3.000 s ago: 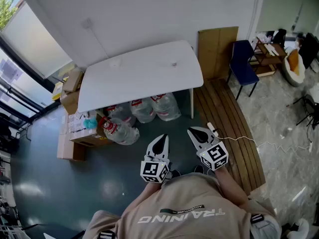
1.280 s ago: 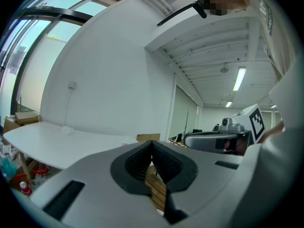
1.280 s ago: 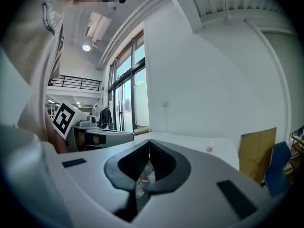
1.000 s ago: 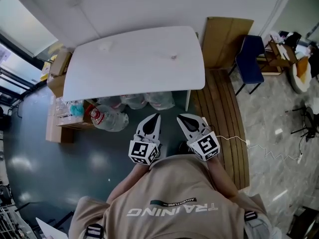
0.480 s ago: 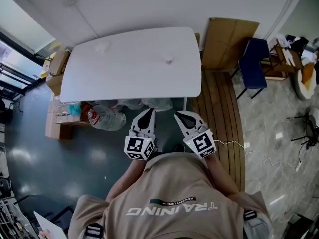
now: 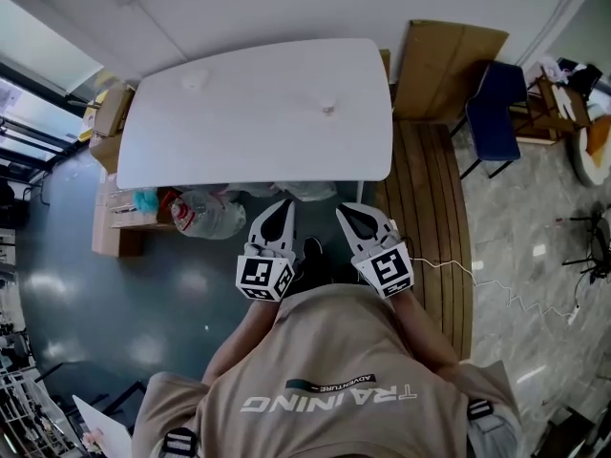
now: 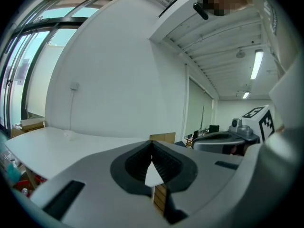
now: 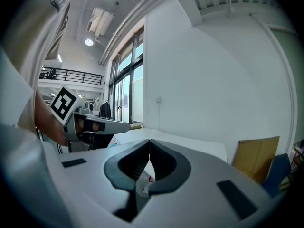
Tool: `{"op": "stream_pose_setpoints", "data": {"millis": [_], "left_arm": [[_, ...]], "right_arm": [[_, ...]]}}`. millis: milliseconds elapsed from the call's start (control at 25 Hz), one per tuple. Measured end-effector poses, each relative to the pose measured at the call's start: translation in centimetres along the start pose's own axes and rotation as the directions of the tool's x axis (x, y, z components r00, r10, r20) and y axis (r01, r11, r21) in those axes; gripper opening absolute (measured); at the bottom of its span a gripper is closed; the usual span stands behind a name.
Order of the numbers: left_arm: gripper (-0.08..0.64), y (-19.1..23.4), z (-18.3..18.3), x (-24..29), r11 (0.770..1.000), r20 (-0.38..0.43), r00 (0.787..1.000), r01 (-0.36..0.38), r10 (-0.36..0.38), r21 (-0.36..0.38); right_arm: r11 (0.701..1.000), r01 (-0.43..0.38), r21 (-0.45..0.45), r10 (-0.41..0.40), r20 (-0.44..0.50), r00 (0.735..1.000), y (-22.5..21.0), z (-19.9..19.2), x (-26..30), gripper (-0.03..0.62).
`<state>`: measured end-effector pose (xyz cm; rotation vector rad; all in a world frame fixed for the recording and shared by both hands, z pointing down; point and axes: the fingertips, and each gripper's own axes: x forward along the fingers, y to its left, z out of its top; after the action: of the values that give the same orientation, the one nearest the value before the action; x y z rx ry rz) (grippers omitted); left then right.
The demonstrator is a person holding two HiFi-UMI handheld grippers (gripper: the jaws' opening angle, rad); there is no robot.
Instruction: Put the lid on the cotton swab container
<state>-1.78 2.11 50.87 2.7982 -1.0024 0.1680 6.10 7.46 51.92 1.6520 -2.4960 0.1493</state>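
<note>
Before table (image 6: 258, 122) | left gripper (image 6: 286, 206), right gripper (image 6: 346, 210): jaws closed, empty | tabletop objects (image 6: 327, 108) indistinct

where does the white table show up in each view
Head view: the white table fills the upper middle.
Left gripper view: lower left, beyond the jaws.
Right gripper view: centre, just above the jaw tips.
Shared landmark: the cardboard sheet standing by the table's right end.

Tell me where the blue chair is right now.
In the head view, the blue chair stands at the upper right, just right of the cardboard sheet, beyond the white table's right end.
</note>
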Motion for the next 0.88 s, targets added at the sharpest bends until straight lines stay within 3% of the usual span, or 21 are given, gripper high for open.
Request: {"op": "stream_pose_setpoints", "data": {"millis": [600,880], "left_arm": [[0.012,5.6,3.4,6.7,0.995,0.03,0.994,0.101,-0.101,0.002],[0.012,7.8,3.3,9.3,0.989,0.013,0.989,0.15,-0.15,-0.011]], "right_arm": [[0.99,0.139,-0.031,-0.138,0.017,0.99,-5.4,3.8,5.8,0.017],[0.982,0.176,-0.074,-0.179,-0.038,0.983,-6.8,3.5,8.4,0.018]]}}
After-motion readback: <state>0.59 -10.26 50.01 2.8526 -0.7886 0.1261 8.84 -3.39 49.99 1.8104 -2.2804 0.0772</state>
